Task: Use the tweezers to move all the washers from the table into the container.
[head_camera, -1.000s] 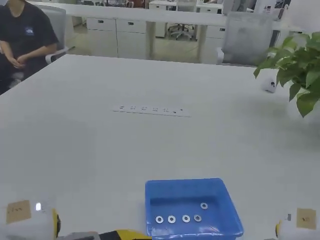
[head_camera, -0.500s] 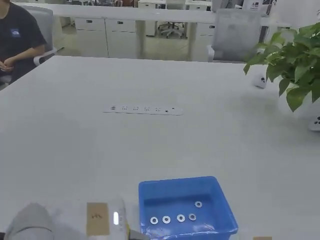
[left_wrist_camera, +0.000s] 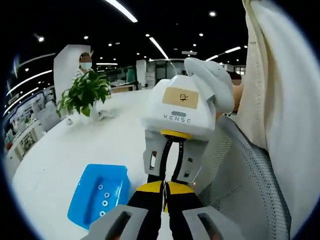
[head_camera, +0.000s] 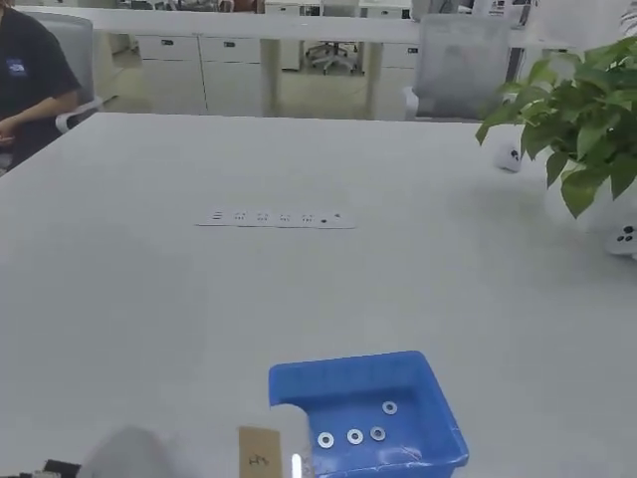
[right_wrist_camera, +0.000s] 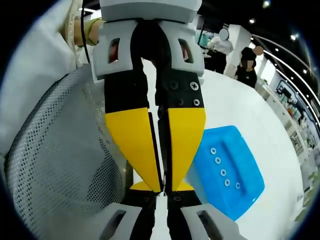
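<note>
- Head view: the washers [head_camera: 354, 436] lie inside the blue container [head_camera: 343, 383] on the table [head_camera: 299, 289].
- Right gripper view: the left gripper [right_wrist_camera: 162, 182] is clenched; the thin dark strip between its jaws cannot be identified.
- Left gripper view: the right gripper [left_wrist_camera: 165, 177] is clenched too, tip to tip with it.
- Risk: a hand shift may clash the tips or drop anything pinched.
</note>
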